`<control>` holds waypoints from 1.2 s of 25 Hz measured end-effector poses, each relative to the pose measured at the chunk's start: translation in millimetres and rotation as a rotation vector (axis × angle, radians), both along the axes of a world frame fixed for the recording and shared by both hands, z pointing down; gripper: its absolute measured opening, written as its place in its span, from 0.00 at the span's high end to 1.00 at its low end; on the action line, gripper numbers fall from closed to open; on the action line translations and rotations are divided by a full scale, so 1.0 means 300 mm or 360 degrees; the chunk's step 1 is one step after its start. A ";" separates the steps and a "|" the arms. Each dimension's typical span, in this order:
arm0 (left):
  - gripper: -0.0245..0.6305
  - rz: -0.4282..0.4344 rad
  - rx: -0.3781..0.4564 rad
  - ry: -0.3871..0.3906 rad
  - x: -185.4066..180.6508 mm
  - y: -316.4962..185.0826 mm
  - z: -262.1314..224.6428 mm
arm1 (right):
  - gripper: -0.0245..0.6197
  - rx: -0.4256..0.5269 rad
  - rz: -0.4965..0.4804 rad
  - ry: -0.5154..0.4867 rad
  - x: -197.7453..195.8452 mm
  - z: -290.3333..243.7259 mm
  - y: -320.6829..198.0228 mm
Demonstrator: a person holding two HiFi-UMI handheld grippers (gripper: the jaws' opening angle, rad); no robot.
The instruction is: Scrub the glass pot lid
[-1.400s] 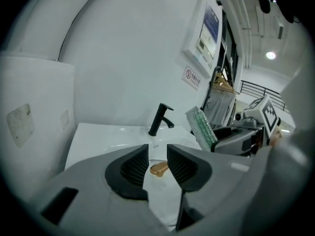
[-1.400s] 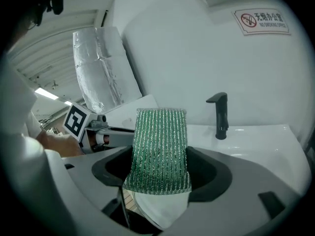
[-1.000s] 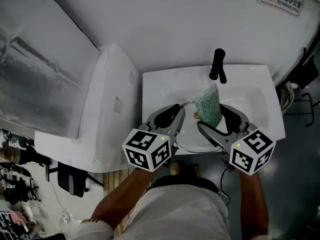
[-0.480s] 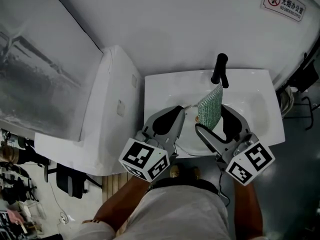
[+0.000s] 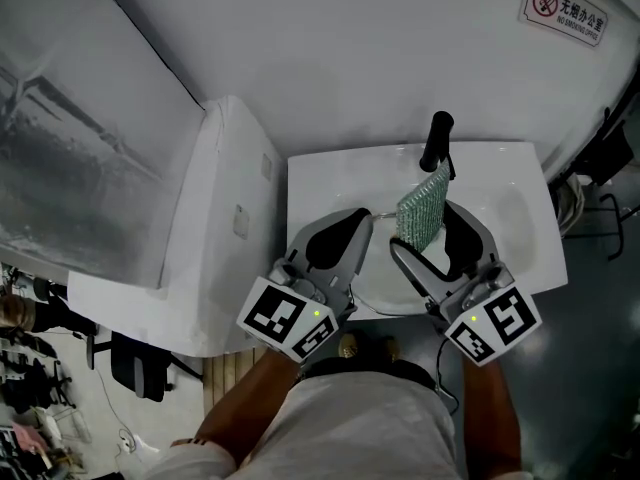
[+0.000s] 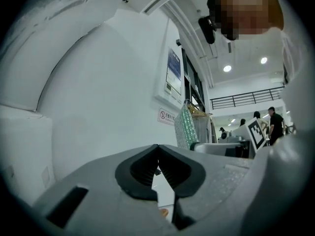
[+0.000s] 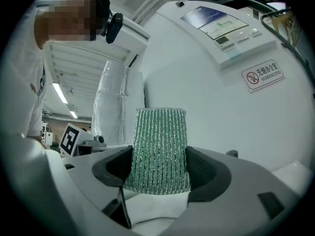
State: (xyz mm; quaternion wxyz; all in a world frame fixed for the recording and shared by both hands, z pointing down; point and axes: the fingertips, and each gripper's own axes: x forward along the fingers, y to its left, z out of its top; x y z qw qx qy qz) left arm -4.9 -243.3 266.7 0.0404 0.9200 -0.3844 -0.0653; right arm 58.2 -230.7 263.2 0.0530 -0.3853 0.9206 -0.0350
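Wall (image 5: 350,58): white and bare behind the sink, with a no-smoking sign (image 5: 563,8) high on the right.
Cabinet (image 5: 200,218): a big white block standing against the sink's left side.
Sink (image 5: 520,218): white, with both grippers held above its bowl.
Tap (image 5: 437,140): black, at the back rim, just behind the pad.
Left gripper (image 6: 157,154): its jaws have just been closing and now meet at the tips. Only a small dark speck shows in the gap below them, nothing I can name.
Right gripper (image 7: 158,175): clenched on the lower end of a green scrub pad (image 7: 160,141), which stands upright out of the jaws.
Glass lid: I cannot pick it out. A thin bright arc (image 5: 379,211) running from the left tips toward the pad may be its rim, over the bowl.
Risk, grip: if that arc is the rim, a pinch on thin wet glass could slide, and the lid would drop into the sink.
Risk, pad: it is held only by its foot, so it may fold under pressure and let the hard jaws meet the glass.
Risk, tap: the pad sits close to it, and a forward stroke could knock it.
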 end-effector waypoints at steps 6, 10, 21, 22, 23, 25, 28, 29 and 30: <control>0.94 0.0015 0.0060 -0.0023 0.000 -0.002 -0.021 | 0.44 0.0043 0.0053 0.0009 0.018 -0.004 -0.013; 0.94 0.0021 0.0057 -0.0018 -0.006 0.000 -0.020 | 0.44 0.0062 0.0089 0.0029 0.020 -0.007 -0.016; 0.94 0.0054 0.0064 -0.0007 0.008 0.002 -0.025 | 0.44 0.0064 0.0094 0.0052 0.011 -0.010 -0.016; 0.94 0.0056 0.0064 -0.0005 0.009 0.002 -0.025 | 0.44 0.0065 0.0094 0.0053 0.011 -0.011 -0.016; 0.94 0.0057 0.0063 -0.0003 0.010 0.001 -0.024 | 0.44 0.0065 0.0093 0.0054 0.012 -0.011 -0.017; 0.94 0.0057 0.0061 -0.0002 0.012 0.001 -0.023 | 0.44 0.0064 0.0093 0.0055 0.012 -0.011 -0.018; 0.94 0.0057 0.0054 -0.0001 0.010 -0.001 -0.020 | 0.44 0.0060 0.0094 0.0055 0.011 -0.010 -0.021; 0.94 0.0056 0.0052 0.0000 0.008 -0.002 -0.020 | 0.44 0.0059 0.0094 0.0056 0.010 -0.010 -0.022; 0.94 0.0056 0.0051 0.0000 0.007 -0.003 -0.020 | 0.44 0.0058 0.0093 0.0055 0.009 -0.010 -0.023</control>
